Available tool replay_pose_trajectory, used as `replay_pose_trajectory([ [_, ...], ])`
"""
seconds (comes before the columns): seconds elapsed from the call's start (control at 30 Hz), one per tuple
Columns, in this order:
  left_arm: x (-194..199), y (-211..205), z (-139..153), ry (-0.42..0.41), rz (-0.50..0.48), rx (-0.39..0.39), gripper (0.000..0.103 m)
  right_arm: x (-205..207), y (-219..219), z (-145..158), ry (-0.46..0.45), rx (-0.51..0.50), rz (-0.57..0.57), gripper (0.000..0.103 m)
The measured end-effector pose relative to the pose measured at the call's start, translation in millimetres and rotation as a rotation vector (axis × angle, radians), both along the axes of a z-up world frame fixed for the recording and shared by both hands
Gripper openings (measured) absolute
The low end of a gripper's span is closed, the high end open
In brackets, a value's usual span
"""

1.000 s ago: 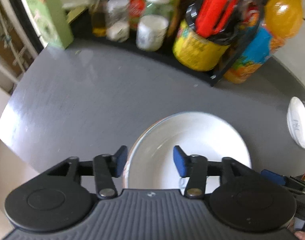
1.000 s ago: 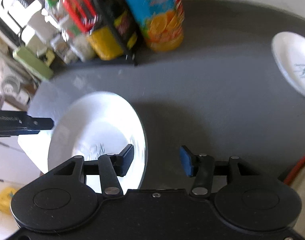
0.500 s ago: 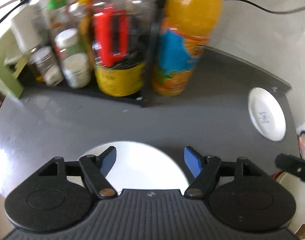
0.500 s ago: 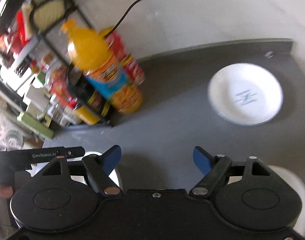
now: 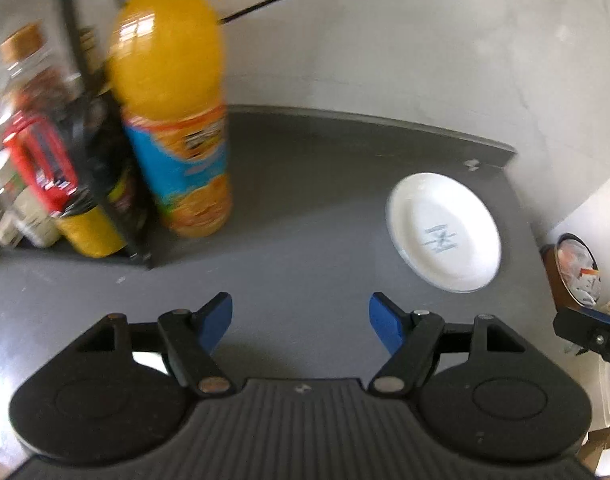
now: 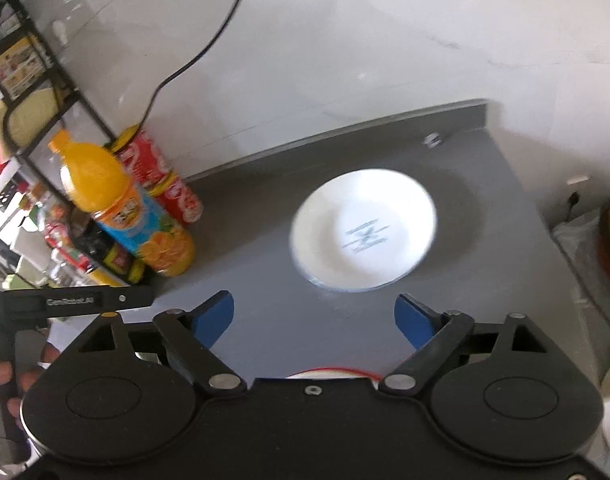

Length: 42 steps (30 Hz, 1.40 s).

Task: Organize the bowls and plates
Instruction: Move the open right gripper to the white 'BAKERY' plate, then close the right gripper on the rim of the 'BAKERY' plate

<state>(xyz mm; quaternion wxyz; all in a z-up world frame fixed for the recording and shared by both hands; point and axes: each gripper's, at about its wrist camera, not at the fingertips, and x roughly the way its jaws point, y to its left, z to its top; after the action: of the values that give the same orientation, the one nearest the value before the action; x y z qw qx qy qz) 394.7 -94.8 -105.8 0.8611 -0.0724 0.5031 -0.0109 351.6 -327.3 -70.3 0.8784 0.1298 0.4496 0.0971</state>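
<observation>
Bottles and jars on the rack [image 5: 85, 128] at far left are blurred and cut off by the frame edge. Left gripper [image 5: 299, 322] and right gripper [image 6: 315, 320] both hang spread wide, holding nothing, over bare grey counter [image 5: 305, 184]. White plate [image 6: 363, 230] lies flat near the counter's right edge, well apart from the orange bottle [image 5: 173, 120].

1. The grey counter [image 6: 265, 312] lay bare between the right tool [image 6: 315, 320], its blue fingers spread wide, and the white plate [image 6: 363, 230].
2. The orange juice bottle [image 6: 125, 208] and red bottle [image 6: 161, 178] stood well left of the plate.
3. A black rack [image 5: 105, 184] of jars crowded the left side.
4. A wall [image 6: 345, 40] closed the back.
</observation>
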Motion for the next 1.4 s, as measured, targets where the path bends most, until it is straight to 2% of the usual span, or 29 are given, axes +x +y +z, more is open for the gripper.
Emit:
replay_pose_trajectory([
  [0.33, 28.9, -46.8, -10.0, -0.001, -0.051, -0.033, 0.074, 18.1, -48.8, -23.3, -0.003, -0.006, -0.029, 0.085],
  [0.43, 37.3, -57.8, -17.4, 0.016, -0.046, -0.04, 0.074, 23.9, -60.8, -35.9, 0.014, 0.026, -0.044, 0.081],
  [0.5, 44.4, -64.3, -24.6, 0.025, -0.034, -0.05, 0.074, 27.6, -67.0, -46.0, 0.024, 0.05, -0.054, 0.07],
  [0.57, 52.3, -71.0, -31.2, 0.024, -0.028, -0.055, 0.074, 31.8, -72.2, -56.2, 0.033, 0.071, -0.065, 0.065],
  [0.8, 81.4, -88.7, -62.1, 0.058, -0.016, -0.087, 0.071, 50.5, -87.2, -94.8, 0.077, 0.13, -0.105, 0.06],
  [0.93, 98.5, -96.6, -81.3, 0.072, -0.007, -0.07, 0.069, 64.7, -91.1, -113.5, 0.104, 0.16, -0.125, 0.056],
  [1.07, 111.6, -99.2, -100.9, 0.1, 0.016, -0.082, 0.067, 80.2, -90.4, -126.7, 0.132, 0.165, -0.14, 0.05],
  [1.17, 119.2, -98.5, -112.1, 0.113, 0.044, -0.078, 0.067, 92.1, -87.1, -132.9, 0.146, 0.166, -0.143, 0.049],
  [1.23, 123.5, -97.1, -117.7, 0.115, 0.057, -0.075, 0.064, 98.4, -84.8, -135.6, 0.152, 0.162, -0.139, 0.048],
  [1.4, 132.8, -88.6, -128.2, 0.13, 0.114, -0.098, 0.048, 110.8, -74.9, -140.6, 0.157, 0.137, -0.139, 0.039],
])
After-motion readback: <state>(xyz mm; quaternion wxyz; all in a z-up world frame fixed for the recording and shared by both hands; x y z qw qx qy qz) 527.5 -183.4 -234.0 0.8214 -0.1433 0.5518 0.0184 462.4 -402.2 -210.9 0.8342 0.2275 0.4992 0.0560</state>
